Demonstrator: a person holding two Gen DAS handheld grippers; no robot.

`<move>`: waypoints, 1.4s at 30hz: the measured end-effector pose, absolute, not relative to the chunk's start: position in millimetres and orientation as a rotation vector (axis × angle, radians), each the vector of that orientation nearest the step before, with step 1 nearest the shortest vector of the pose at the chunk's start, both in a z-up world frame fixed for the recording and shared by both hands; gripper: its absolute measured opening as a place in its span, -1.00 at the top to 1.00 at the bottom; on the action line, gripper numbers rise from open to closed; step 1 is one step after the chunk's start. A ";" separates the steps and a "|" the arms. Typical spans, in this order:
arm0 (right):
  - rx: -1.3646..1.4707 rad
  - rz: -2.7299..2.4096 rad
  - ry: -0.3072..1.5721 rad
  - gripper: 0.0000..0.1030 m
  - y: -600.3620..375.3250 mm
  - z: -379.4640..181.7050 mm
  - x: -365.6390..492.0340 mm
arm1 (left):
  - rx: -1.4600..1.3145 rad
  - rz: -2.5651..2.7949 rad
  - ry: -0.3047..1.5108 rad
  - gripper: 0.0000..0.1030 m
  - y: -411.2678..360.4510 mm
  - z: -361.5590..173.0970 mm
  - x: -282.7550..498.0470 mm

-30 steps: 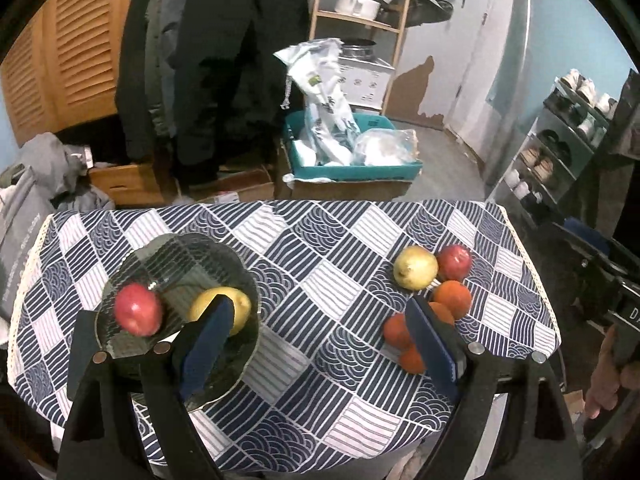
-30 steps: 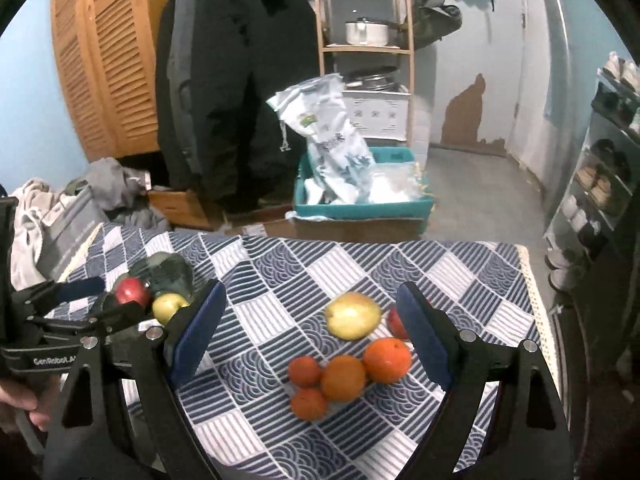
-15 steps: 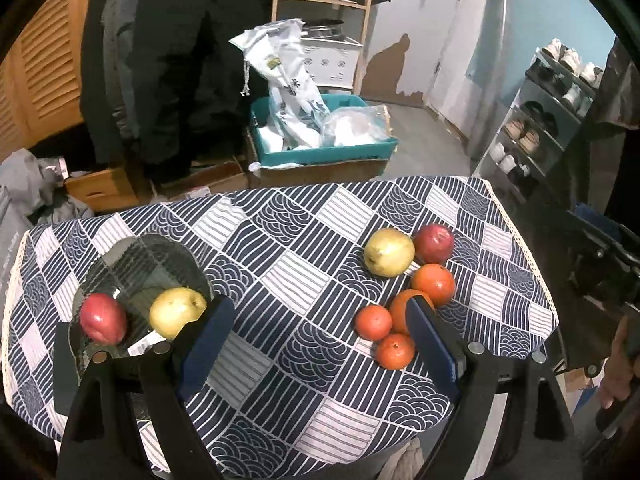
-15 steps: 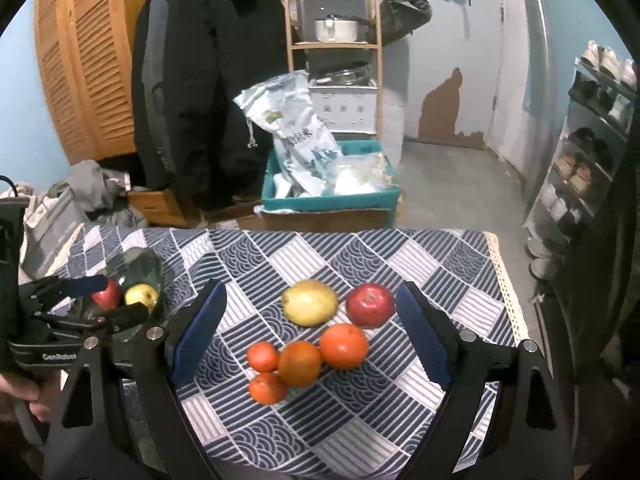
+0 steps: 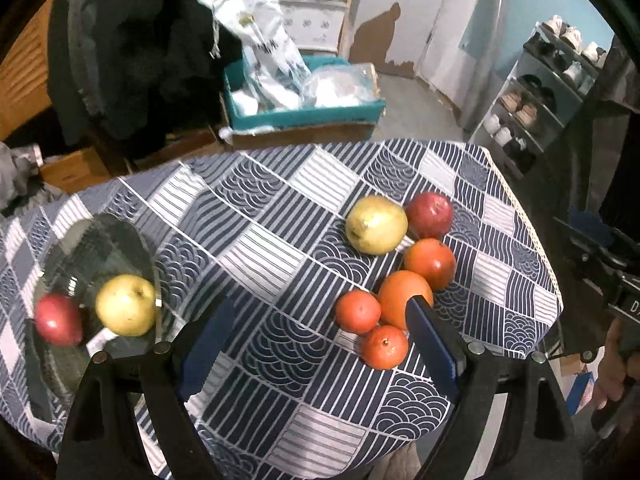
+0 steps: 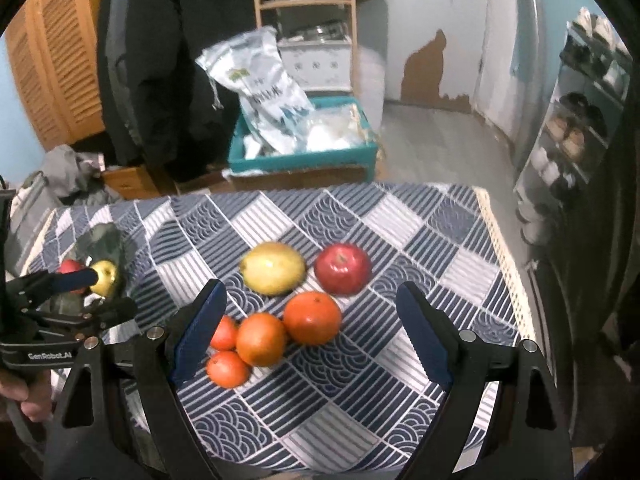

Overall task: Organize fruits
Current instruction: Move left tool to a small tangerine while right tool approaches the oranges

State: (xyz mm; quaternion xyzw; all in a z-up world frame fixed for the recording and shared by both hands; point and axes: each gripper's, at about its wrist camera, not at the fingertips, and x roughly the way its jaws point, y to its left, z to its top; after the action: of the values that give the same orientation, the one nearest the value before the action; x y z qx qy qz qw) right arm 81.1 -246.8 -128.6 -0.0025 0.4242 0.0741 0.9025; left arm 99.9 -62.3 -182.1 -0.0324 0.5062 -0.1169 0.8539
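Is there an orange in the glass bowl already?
No, the glass bowl holds only a red apple and a yellow apple; every orange lies on the tablecloth.

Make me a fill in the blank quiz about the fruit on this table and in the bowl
1. The glass bowl holds ____ fruits.
2. The orange-coloured fruits loose on the tablecloth number ____.
3. The loose red apple lies beside a ____ fruit.
4. The jaws of the left gripper and the right gripper stand ____, holding nothing.

Missing words: two; four; yellow; open
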 end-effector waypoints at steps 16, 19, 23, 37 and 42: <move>0.045 0.108 1.019 -0.68 -270.8 -184.0 96.4 | -0.071 -0.286 1.213 -0.70 -90.8 -252.8 130.8; 0.049 0.110 1.028 -0.68 -272.9 -187.3 96.5 | -0.058 -0.290 1.232 -0.69 -94.0 -262.3 133.2; 0.048 0.116 1.040 -0.68 -272.3 -191.6 97.7 | -0.038 -0.293 1.250 -0.67 -96.1 -273.6 135.9; 0.046 0.114 1.068 -0.68 -273.8 -202.6 99.4 | -0.080 -0.322 1.280 -0.54 -99.9 -294.0 139.1; 0.044 0.113 1.079 -0.68 -273.9 -206.2 99.5 | -0.153 -0.364 1.291 -0.34 -94.9 -298.6 142.0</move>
State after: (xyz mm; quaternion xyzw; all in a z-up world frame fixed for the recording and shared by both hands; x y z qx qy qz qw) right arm 99.5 -273.9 -206.2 0.0211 0.5132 0.0535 0.8563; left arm 142.0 -94.9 -298.6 -0.0710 0.5974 -0.1683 0.7808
